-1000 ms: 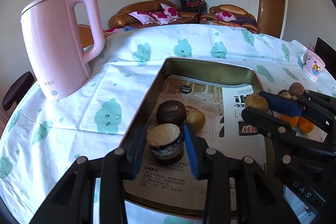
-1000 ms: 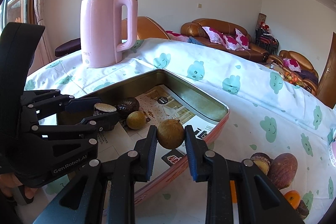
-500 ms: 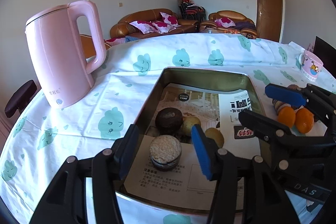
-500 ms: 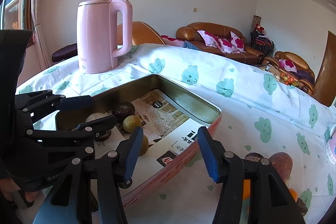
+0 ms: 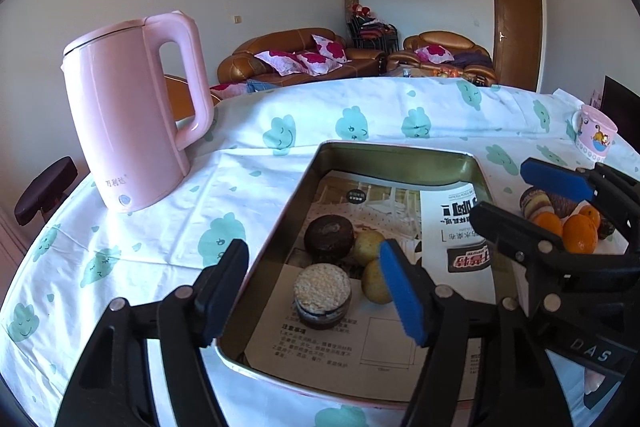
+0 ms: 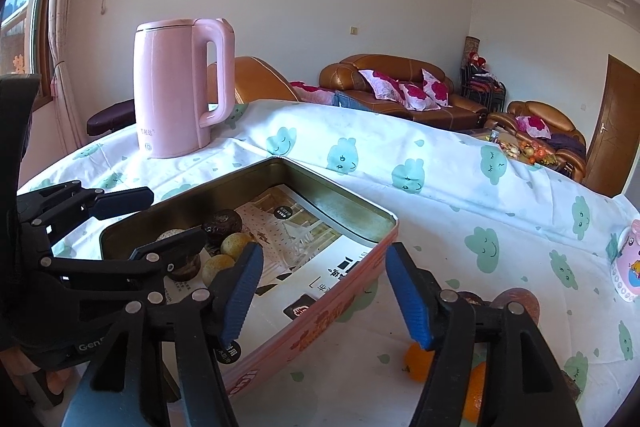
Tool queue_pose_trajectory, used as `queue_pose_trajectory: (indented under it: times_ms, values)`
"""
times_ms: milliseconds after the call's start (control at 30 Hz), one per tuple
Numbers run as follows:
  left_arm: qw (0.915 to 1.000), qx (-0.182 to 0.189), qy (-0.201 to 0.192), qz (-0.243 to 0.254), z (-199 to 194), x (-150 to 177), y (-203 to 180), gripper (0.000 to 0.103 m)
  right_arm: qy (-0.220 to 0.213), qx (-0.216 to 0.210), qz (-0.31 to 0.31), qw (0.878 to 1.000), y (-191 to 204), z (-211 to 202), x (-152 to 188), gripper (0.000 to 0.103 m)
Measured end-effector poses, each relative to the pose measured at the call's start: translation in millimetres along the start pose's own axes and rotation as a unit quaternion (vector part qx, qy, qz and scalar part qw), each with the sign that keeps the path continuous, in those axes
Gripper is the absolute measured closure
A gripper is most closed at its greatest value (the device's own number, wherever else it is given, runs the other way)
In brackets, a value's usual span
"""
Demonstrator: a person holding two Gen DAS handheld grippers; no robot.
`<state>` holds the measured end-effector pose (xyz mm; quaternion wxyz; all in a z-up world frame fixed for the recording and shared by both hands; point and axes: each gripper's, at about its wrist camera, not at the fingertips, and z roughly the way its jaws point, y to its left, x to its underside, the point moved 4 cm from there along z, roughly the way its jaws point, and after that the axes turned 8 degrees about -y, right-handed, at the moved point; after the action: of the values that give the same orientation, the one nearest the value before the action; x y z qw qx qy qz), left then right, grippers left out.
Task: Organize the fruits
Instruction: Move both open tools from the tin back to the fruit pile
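Note:
A paper-lined metal tin [image 5: 390, 151] [image 6: 380, 213] holds a cut dark fruit with a pale top [image 5: 322, 294], a dark round fruit [image 5: 329, 237] and two yellow-brown round fruits [image 5: 367, 246] [image 6: 234, 243]. My left gripper [image 5: 316, 293] is open and empty, raised above the tin's near left corner. My right gripper [image 6: 326, 293] is open and empty above the tin's right wall; it also shows in the left wrist view [image 5: 520, 195]. Oranges [image 5: 578, 233] [image 6: 418, 357] and dark passion fruits [image 5: 536, 203] [image 6: 516, 303] lie on the cloth right of the tin.
A pink kettle [image 5: 132, 115] [image 6: 182, 87] stands on the cloud-print tablecloth [image 5: 160, 227] left of the tin. A pink cartoon mug [image 5: 596, 139] [image 6: 628, 267] sits at the far right. Sofas and a door are behind the table.
Both grippers opened and let go: the cut dark fruit and the yellow-brown fruit now lie in the tin. Both grippers have pulled back and up; the right one shifted right.

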<state>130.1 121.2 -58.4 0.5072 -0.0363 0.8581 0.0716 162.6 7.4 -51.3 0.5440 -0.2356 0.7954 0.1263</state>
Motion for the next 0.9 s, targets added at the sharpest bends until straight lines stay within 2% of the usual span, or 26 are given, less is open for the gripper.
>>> queue_pose_trajectory:
  times_ms: [233, 400, 667, 833, 900]
  values:
    - [0.9995, -0.008, -0.029, -0.005, -9.8, -4.7, 0.2, 0.032, -0.017, 0.016, -0.005, 1.000, -11.7, -25.1, 4.3, 0.038]
    - [0.9989, 0.003, -0.045, -0.015, -27.7, -8.8, -13.9, 0.032, -0.032, 0.050, -0.002, 0.998, -49.6, -66.7, 9.3, 0.037]
    - [0.9960, 0.075, -0.042, 0.022, -52.5, -19.7, -90.1, 0.029, 0.004, 0.130, 0.069, 0.989, -139.7, -101.8, 40.2, 0.037]
    - [0.9917, 0.119, -0.019, 0.043, -46.5, -19.3, -143.5, 0.029, 0.038, 0.142, 0.095, 0.985, -163.0, -101.1, 61.9, 0.037]
    - [0.9896, 0.132, -0.011, 0.055, -41.0, -16.2, -163.7, 0.029, 0.049, 0.131, 0.112, 0.984, -169.1, -99.2, 67.2, 0.037]
